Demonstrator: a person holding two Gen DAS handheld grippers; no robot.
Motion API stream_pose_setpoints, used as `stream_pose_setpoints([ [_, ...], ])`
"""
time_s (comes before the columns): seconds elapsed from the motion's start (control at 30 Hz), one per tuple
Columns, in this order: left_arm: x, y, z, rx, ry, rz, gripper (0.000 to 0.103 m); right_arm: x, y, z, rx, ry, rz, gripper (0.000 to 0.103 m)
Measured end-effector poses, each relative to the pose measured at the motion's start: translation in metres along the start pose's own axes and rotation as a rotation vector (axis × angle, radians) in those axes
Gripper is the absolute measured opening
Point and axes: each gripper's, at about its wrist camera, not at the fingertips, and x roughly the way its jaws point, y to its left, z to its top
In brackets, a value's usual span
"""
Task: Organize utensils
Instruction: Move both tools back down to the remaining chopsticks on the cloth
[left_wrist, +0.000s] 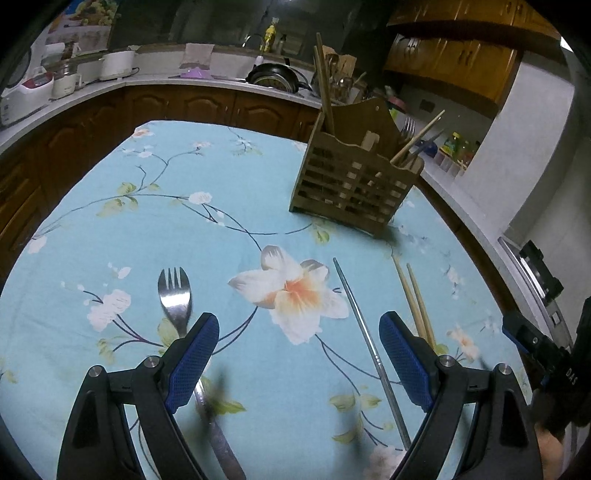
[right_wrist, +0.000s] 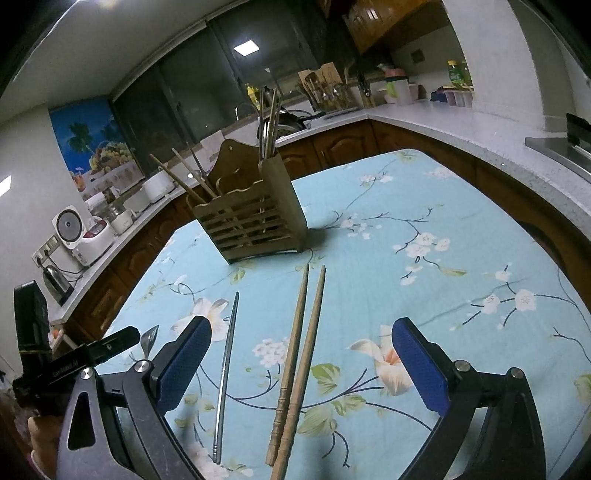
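A slatted wooden utensil holder (left_wrist: 354, 184) (right_wrist: 251, 225) stands on the blue floral tablecloth (left_wrist: 147, 221), with chopsticks and a fork in it. A steel fork (left_wrist: 175, 299) lies on the cloth, its handle running under the left finger of my left gripper (left_wrist: 299, 325). A thin metal chopstick (left_wrist: 365, 339) (right_wrist: 227, 369) lies between that gripper's open fingers. Two wooden chopsticks (right_wrist: 299, 362) (left_wrist: 415, 306) lie side by side between the open fingers of my right gripper (right_wrist: 301, 332). Neither gripper holds anything.
Kitchen counters (right_wrist: 461, 129) wrap around the table, with rice cookers (right_wrist: 74, 229), a kettle (right_wrist: 55, 284), a pan at the sink (left_wrist: 273, 75) and bottles. Dark wood cabinets (left_wrist: 184, 107) lie below. The other gripper's body shows at each view's edge (left_wrist: 546, 350) (right_wrist: 74, 362).
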Motion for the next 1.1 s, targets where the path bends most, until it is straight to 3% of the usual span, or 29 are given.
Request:
stream_pose_setpoints([
  [0.07, 0.006, -0.005, 0.001, 0.005, 0.006, 0.001, 0.089, 0.003, 0.0, 0.001, -0.007, 0.002, -0.011, 0.097],
  [0.23, 0.022, -0.015, 0.006, 0.026, 0.022, 0.001, 0.087, 0.014, -0.001, 0.003, -0.016, 0.03, -0.03, 0.081],
  [0.37, 0.035, -0.024, 0.012, 0.043, 0.038, -0.011, 0.087, 0.028, -0.003, 0.006, -0.017, 0.068, -0.034, 0.073],
  [0.57, 0.062, -0.037, 0.024, 0.073, 0.086, -0.021, 0.074, 0.051, -0.006, 0.015, -0.022, 0.113, -0.024, 0.061],
  [0.73, 0.092, -0.048, 0.039, 0.089, 0.134, -0.015, 0.063, 0.076, -0.009, 0.027, -0.039, 0.162, -0.023, 0.045],
  [0.87, 0.115, -0.054, 0.049, 0.1, 0.159, 0.002, 0.057, 0.098, -0.008, 0.035, -0.055, 0.199, -0.022, 0.041],
  [1.0, 0.139, -0.057, 0.055, 0.107, 0.208, 0.011, 0.041, 0.116, -0.007, 0.039, -0.081, 0.232, -0.036, 0.037],
  [1.1, 0.152, -0.059, 0.057, 0.12, 0.229, 0.015, 0.038, 0.126, -0.007, 0.04, -0.097, 0.254, -0.057, 0.029],
])
